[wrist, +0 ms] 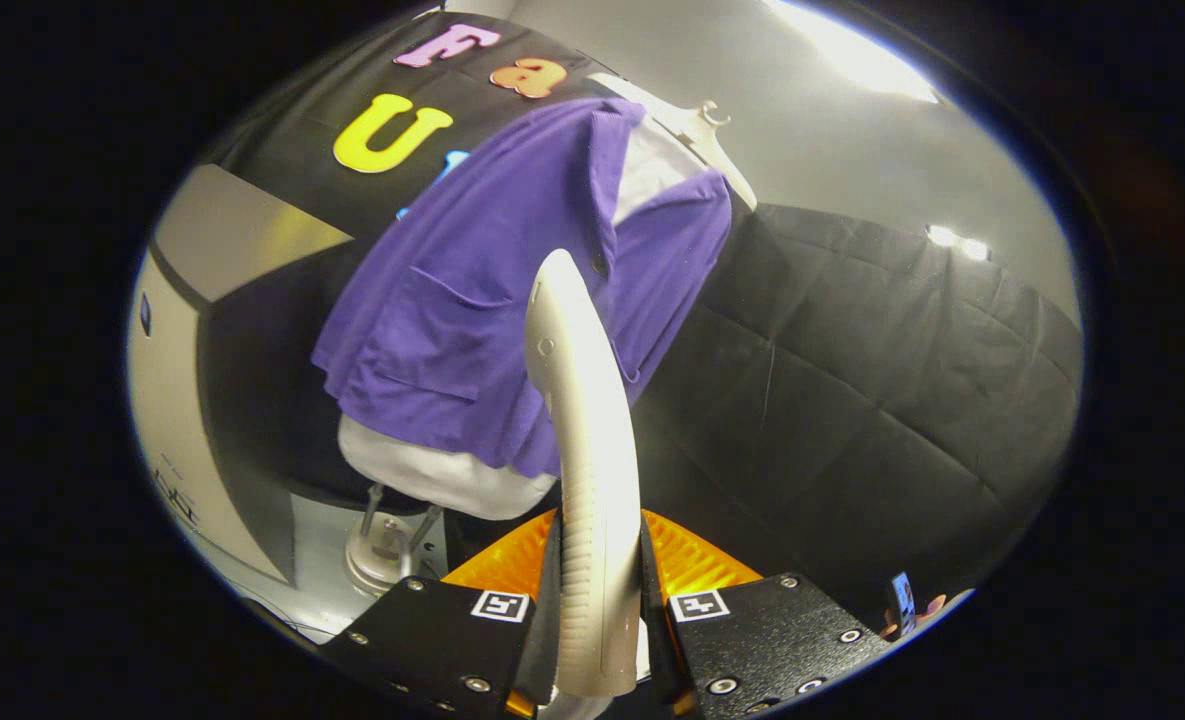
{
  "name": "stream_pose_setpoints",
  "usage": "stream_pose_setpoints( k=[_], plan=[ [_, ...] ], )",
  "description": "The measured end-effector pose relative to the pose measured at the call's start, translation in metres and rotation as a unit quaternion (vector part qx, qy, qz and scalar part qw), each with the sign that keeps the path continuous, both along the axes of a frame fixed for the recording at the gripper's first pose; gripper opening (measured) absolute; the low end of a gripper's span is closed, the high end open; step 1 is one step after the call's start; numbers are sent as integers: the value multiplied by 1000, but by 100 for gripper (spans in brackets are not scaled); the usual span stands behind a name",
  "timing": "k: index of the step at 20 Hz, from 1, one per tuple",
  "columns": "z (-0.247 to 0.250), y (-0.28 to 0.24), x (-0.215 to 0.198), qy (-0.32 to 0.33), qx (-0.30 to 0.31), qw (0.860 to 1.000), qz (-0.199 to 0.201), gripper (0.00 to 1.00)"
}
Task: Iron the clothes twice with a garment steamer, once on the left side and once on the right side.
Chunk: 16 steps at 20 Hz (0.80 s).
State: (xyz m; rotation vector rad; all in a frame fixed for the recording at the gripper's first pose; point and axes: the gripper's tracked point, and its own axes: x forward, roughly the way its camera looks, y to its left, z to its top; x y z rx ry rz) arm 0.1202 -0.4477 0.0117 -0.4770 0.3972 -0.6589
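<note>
Steamer [582, 440] stands clamped in the gripper [597, 610], both fingers pressing its ribbed handle from either side, so the tool rises straight ahead of them with its head curving up toward the shirt [492, 300]. The grip sits low on the handle, which I judge leaves the head free to sweep the cloth while the hand stays clear of the steam. The shirt hangs on a white torso form [442, 480], carried on a metal stand [382, 550], so the fabric is held taut and upright for ironing. The steamer head lies over the shirt's front near the button line, below the collar; whether it touches the cloth or hovers just off it is hard to tell from here. A hanger [697, 125] shows at the neck. Both sides probably remain to be pressed.
</note>
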Motion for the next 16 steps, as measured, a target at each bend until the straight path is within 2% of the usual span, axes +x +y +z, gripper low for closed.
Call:
stream_pose_setpoints(
  k=[4,8,11,16],
  plan=[
    [25,82,-8,-17,-27,998,61,37],
    [35,159,6,-23,-28,995,93,37],
    [36,210,13,-24,-11,994,102,37],
    [39,276,29,-34,32,995,90,36]
  ],
)
